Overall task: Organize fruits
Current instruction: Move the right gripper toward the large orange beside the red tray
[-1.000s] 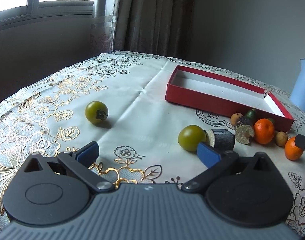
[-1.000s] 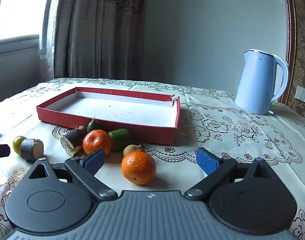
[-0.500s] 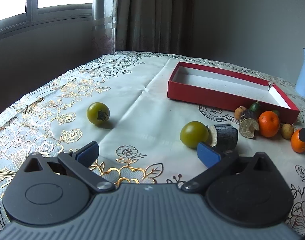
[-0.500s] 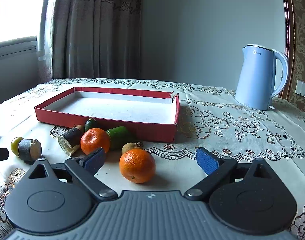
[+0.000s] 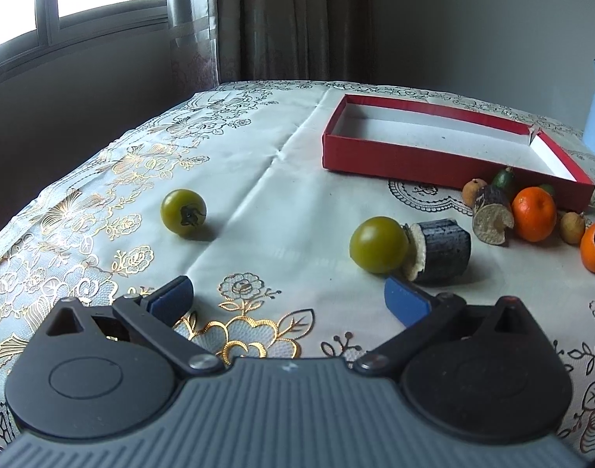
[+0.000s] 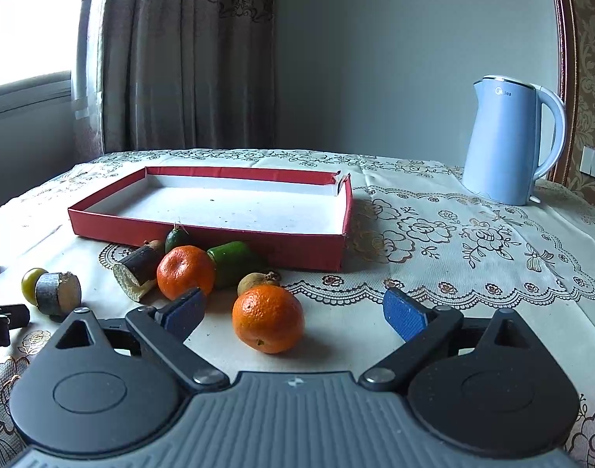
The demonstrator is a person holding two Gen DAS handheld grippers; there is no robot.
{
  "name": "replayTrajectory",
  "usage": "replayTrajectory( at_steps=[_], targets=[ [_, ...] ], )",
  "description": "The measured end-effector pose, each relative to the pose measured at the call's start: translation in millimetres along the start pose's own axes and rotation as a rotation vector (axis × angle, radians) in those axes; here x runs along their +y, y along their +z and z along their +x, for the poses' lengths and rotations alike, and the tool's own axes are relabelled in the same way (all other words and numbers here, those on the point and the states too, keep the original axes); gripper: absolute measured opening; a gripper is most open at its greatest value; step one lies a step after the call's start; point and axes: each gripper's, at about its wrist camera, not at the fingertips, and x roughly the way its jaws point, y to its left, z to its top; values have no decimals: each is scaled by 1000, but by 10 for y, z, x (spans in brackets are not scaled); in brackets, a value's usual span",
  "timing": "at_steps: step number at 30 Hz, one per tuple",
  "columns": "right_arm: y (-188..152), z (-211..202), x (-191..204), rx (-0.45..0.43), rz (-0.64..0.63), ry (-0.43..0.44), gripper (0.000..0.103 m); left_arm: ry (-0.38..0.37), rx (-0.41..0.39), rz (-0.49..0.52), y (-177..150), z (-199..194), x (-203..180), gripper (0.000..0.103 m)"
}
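A shallow red box (image 5: 414,160) (image 6: 204,238) with a white floor lies on the tablecloth, nothing inside. In front of it sit two oranges (image 6: 268,318) (image 6: 185,272), small green fruits (image 6: 233,257), brown longans (image 6: 254,280) and dark sugarcane pieces (image 6: 135,271) (image 5: 440,249). Two green tomatoes (image 5: 378,243) (image 5: 183,212) lie further left. My left gripper (image 5: 287,298) is open above the cloth, just short of the nearer tomato. My right gripper (image 6: 293,310) is open, with the nearest orange between and just beyond its fingers.
A light blue electric kettle (image 6: 508,140) stands at the back right. The table's left edge (image 5: 83,163) curves down toward the window wall and curtains. The left gripper's tip (image 6: 3,321) shows at the right wrist view's left edge.
The left gripper has drifted closer to the nearer green tomato and sugarcane piece. The right gripper has edged forward toward the nearest orange. Both stay open; no fruit has moved.
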Motion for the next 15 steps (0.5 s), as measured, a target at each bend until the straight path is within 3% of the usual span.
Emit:
replayTrajectory(
  at_steps=[15],
  targets=[
    [-7,2,9,2,-4,1,99,-5,2,-7,4,2,16,103]
  ],
)
